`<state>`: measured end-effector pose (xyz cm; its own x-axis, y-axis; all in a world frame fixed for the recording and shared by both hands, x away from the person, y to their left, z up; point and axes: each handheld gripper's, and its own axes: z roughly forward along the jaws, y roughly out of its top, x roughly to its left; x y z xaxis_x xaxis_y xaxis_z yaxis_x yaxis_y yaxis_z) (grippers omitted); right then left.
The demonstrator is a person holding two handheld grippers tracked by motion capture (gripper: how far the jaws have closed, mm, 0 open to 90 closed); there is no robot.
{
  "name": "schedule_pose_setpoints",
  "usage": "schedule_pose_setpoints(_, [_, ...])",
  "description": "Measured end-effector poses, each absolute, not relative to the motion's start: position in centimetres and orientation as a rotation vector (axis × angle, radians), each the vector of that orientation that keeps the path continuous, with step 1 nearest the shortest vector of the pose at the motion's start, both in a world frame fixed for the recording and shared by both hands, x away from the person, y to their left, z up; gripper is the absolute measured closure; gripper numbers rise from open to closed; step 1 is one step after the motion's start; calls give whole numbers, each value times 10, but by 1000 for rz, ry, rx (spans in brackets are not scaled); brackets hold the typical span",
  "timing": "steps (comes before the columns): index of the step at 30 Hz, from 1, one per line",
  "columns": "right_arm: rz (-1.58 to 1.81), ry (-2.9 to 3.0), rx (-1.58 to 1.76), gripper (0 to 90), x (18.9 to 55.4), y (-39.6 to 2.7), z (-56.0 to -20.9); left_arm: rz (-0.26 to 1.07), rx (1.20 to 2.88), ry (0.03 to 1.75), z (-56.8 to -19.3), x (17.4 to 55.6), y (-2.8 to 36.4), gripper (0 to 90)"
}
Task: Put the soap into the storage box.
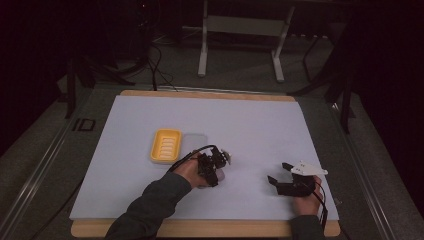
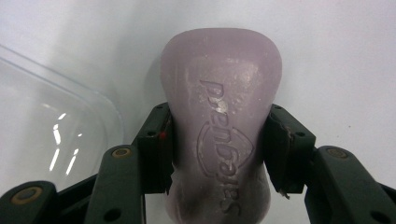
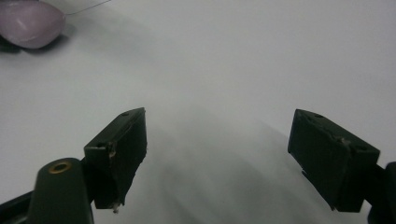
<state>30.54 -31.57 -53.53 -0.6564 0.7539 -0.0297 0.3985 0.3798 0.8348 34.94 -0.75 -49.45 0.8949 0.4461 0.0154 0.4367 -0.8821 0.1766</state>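
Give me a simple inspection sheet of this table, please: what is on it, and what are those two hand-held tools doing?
Surface: white sheet on a wooden board, lying flat.
Job's things: pale purple soap bar lying on the sheet, gripped at its narrow waist; yellow soap dish with a clear lid beside it.
Clutter: nothing seen.
Grippers: left gripper shut on the soap bar, pads pressing both sides; right gripper open, nothing between its jaws, over bare sheet.
Cables: a black cable loops from the left gripper; more lie on the floor beyond the table.
Surroundings: dark room, a white table frame behind.
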Motion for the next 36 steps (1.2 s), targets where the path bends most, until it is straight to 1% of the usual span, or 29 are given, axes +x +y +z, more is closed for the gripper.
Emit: schedule_pose_setpoints(36, [1184,2238,997,192,305,-315,-535,156,2849,724,-479,355,9,500])
